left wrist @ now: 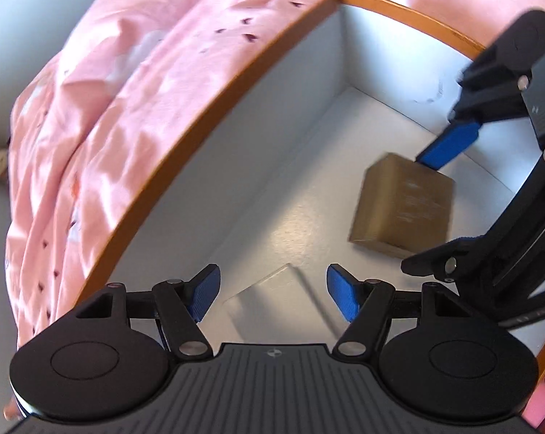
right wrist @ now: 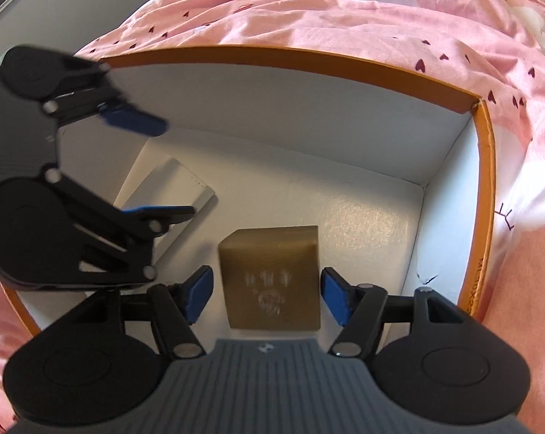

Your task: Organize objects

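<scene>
Both claws hang apart inside the box (right wrist: 308, 61); the right claw (right wrist: 267, 294) straddles the brown block (right wrist: 272, 278) untouched and could tip it, while the left claw (left wrist: 272, 294) could nudge the white card (left wrist: 269, 300)

Left gripper (left wrist: 273, 296), right gripper (right wrist: 267, 296): black linkage arms, silver pivot screws, blue ribbed pads (left wrist: 203, 298), grey ridged housing.

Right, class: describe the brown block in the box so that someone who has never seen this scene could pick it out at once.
Find the orange-rimmed box with white walls, sitting on the pink heart-print bedding. On its white floor lie two things; the brown block sits between the right gripper's open blue pads. Unlike the flat white box beside it, it is chunky, olive-brown, and has a faint printed mark on top.
</scene>
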`<action>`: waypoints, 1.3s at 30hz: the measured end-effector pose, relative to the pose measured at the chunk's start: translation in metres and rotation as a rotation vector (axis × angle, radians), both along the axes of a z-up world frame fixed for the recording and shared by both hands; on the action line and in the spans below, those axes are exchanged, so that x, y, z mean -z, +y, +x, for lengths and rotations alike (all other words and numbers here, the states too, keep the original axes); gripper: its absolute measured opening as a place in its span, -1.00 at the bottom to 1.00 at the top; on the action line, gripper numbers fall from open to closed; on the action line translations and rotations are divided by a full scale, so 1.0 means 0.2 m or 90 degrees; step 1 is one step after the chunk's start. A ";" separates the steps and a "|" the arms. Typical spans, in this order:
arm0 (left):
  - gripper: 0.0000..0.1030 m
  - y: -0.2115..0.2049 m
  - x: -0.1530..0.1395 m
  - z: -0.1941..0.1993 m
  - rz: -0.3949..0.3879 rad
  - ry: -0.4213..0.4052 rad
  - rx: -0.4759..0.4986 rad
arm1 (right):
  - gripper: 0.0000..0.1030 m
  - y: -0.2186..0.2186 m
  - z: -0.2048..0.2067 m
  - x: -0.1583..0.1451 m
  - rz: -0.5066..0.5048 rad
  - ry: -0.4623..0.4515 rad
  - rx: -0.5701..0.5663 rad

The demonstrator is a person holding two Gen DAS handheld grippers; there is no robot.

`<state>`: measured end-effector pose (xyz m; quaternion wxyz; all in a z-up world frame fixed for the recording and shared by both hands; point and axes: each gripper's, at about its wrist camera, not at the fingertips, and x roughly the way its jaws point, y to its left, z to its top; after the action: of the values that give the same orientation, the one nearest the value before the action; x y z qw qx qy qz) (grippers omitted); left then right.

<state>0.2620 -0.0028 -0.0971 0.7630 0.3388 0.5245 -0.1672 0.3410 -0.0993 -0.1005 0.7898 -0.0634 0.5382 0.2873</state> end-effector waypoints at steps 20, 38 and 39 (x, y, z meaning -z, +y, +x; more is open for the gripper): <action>-0.28 0.18 0.15 0.08 0.102 0.036 -0.051 | 0.23 0.09 -0.05 0.05 -0.083 -0.013 -0.059; -0.26 0.20 -0.06 -0.06 0.002 0.043 -0.007 | 0.22 0.11 0.05 -0.05 -0.030 0.023 0.023; -0.26 0.19 -0.07 -0.08 0.001 0.042 -0.001 | 0.22 0.11 0.07 -0.07 -0.023 0.024 0.034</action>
<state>0.2460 0.0361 -0.0838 0.7451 0.3334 0.5499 -0.1770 0.3550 -0.0775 -0.0872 0.7858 -0.0577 0.5595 0.2574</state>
